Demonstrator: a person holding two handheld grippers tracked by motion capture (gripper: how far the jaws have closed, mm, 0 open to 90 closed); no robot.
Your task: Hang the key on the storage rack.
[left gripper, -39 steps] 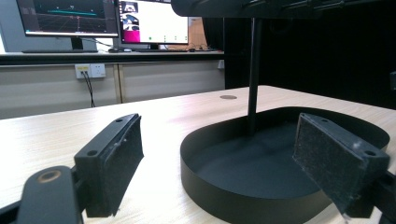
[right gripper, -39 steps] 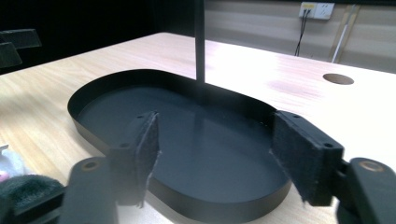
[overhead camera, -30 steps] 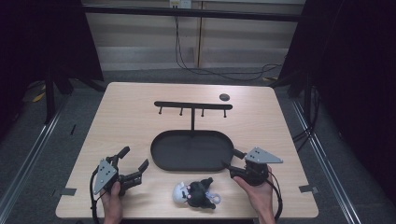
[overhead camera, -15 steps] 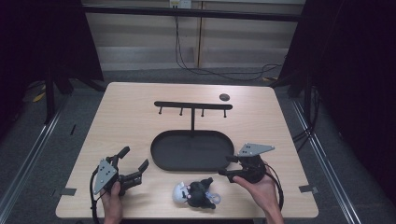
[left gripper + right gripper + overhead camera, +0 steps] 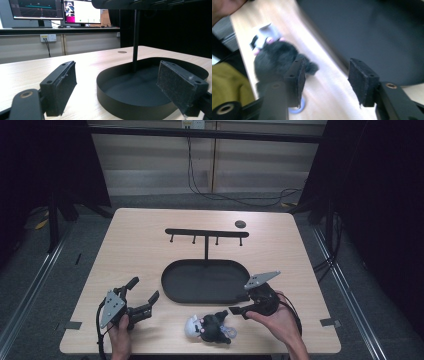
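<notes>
The right gripper (image 5: 325,82) shows two black jaws with rough dark pads, spread apart with bare table between them. Just beyond and partly behind the left jaw lies a blurred black furry toy (image 5: 275,62) with a white and grey part and small pink bits at its far end; a pale blue ring (image 5: 300,108) peeks out below the jaw. The light wooden table (image 5: 325,85) runs diagonally, and a black matte tray (image 5: 372,32) takes up the upper right. A yellow-green fabric patch (image 5: 230,85) sits at lower left.
</notes>
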